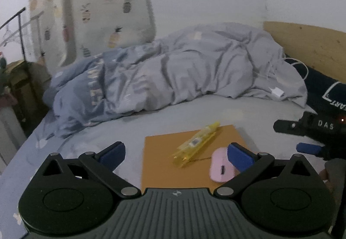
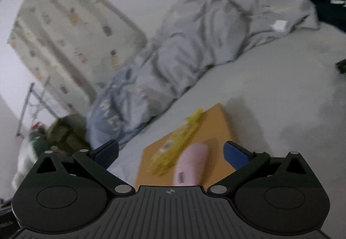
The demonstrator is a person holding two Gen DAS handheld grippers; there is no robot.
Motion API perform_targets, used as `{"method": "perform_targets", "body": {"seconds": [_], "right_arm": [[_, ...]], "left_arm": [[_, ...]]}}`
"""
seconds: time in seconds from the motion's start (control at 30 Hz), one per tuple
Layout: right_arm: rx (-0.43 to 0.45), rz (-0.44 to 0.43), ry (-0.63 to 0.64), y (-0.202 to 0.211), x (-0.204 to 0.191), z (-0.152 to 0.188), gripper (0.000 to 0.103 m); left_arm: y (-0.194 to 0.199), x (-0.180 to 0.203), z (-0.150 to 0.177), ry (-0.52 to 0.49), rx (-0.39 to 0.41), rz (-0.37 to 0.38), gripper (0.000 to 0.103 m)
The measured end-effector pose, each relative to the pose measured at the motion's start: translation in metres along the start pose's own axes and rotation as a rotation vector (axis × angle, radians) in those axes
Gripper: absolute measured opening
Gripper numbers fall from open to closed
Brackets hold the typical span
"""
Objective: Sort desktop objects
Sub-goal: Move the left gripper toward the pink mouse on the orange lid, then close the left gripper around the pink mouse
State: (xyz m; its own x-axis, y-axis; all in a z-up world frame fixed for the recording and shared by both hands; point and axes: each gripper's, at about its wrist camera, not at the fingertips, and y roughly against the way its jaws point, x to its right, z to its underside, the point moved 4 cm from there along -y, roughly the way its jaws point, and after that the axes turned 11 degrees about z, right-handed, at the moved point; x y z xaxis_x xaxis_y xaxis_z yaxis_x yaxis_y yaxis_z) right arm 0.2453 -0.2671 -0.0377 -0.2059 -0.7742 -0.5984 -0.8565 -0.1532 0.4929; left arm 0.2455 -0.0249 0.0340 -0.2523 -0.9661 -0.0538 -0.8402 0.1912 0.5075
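Bed (image 1: 237, 104): pink case (image 2: 191, 163) between right tongs (image 2: 173, 154).

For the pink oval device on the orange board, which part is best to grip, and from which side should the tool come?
Grip the pink oval device across its narrow width, near the middle, coming from above along its long axis. Its long rounded sides face the pads of the open right tool. The yellow clip lies close on its left, so keep that pad tight to the device.
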Motion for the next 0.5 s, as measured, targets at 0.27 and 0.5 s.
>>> {"method": "perform_targets", "body": {"seconds": [0.27,0.5], "right_arm": [[-0.054,0.154,0.045,-0.019,0.016,-0.001,0.103],[-0.084,0.198,0.035,-0.030,0.023,0.001,0.103]], "left_arm": [[-0.058,0.023,-0.003,-0.056,-0.076,0.032,0.103],[-0.115,0.034,0.014,-0.071,-0.199,0.071,0.103]]}}
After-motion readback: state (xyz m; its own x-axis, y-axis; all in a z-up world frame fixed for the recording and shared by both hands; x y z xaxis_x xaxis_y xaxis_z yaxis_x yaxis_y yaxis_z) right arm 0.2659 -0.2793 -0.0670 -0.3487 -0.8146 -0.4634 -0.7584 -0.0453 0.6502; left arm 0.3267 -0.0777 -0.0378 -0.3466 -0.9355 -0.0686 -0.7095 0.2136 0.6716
